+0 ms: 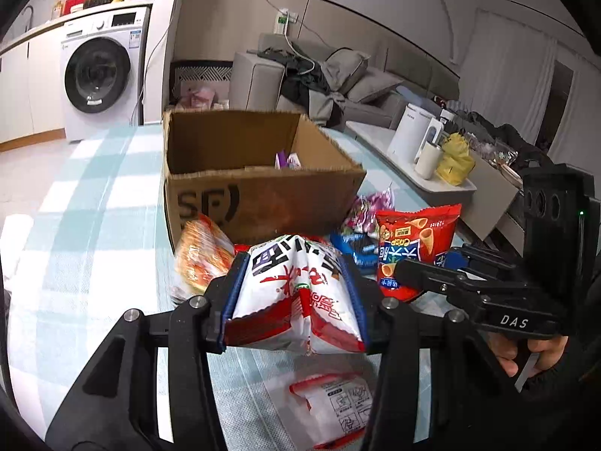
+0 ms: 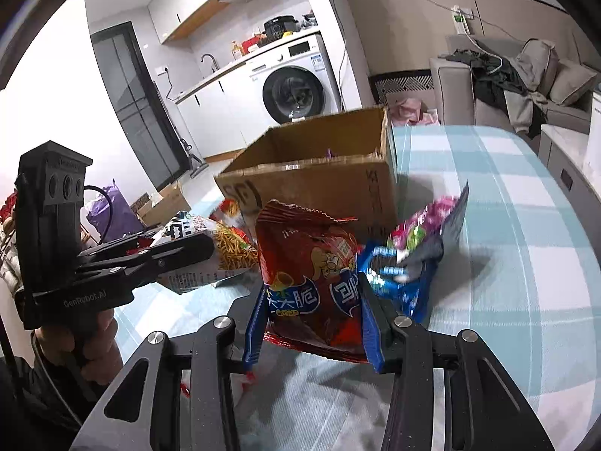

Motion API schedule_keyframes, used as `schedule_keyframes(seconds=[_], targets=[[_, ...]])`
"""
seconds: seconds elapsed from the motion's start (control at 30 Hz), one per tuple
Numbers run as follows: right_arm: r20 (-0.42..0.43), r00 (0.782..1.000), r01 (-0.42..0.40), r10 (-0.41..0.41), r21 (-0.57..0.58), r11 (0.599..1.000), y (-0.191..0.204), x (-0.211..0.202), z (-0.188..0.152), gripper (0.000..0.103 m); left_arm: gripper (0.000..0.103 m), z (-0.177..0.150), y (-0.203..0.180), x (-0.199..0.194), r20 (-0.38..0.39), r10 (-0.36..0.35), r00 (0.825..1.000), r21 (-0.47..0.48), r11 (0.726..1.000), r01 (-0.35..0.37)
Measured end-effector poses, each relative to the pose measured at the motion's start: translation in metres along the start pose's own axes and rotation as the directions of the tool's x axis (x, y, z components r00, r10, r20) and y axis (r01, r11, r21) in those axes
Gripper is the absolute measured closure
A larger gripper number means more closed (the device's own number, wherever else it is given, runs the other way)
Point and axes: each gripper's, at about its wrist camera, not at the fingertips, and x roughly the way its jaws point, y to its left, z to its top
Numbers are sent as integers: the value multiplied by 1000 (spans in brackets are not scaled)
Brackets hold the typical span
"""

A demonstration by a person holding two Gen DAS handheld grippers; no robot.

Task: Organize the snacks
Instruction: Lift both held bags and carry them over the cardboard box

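Left gripper point(image 1: 295, 293) clenched on white-red snack bag point(image 1: 296, 297), bag's long axis running away from me toward cardboard box point(image 1: 259, 191). Right gripper point(image 2: 311, 319) clamps red cone-snack bag point(image 2: 308, 274), upright, top edge up, above checked table point(image 2: 507, 263). Left view alone shows packet point(image 1: 330, 409) beneath. I see both hands gripping handles, tongs angled downward.

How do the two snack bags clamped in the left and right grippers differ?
The white snack bag in the left gripper is mostly white with black lettering and red accents; the red snack bag in the right gripper is red with a blue band and cone-shaped crisps. The white bag is creased down its middle; the red one's top edge is crumpled. Both are clamped between blue-padded fingers before the cardboard box.
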Motion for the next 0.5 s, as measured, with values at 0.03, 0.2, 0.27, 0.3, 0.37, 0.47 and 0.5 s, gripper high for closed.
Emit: schedule_keyframes(seconds=[0.03,0.2,0.27,0.3,0.37,0.47,0.5], targets=[[9,1000,1,-1,-2,1000,1,-1,3,59,59,3,0,-2,7,1,1000,3,1000,-1],[42,999,2,-2,9,1000,1,-6,15,59,59,13,2,-13,35,6,999,5,1000,-6],[50,999,3,-3,7,1000,2,-7,21,59,59,18,3,-17,46,7,999,5,1000,-7],[57,998,4,-5,6,1000,2,-7,24,59,59,21,4,-19,53,9,999,5,1000,-9],[63,998,0,-1,11,1000,3,-7,30,59,59,26,4,-20,66,15,998,4,1000,-16],[73,997,1,-1,5,1000,2,-7,37,59,59,35,5,-20,80,22,997,-3,1000,-22],[78,997,2,-2,0,1000,3,-7,40,59,59,38,7,-21,87,26,996,-5,1000,-26]])
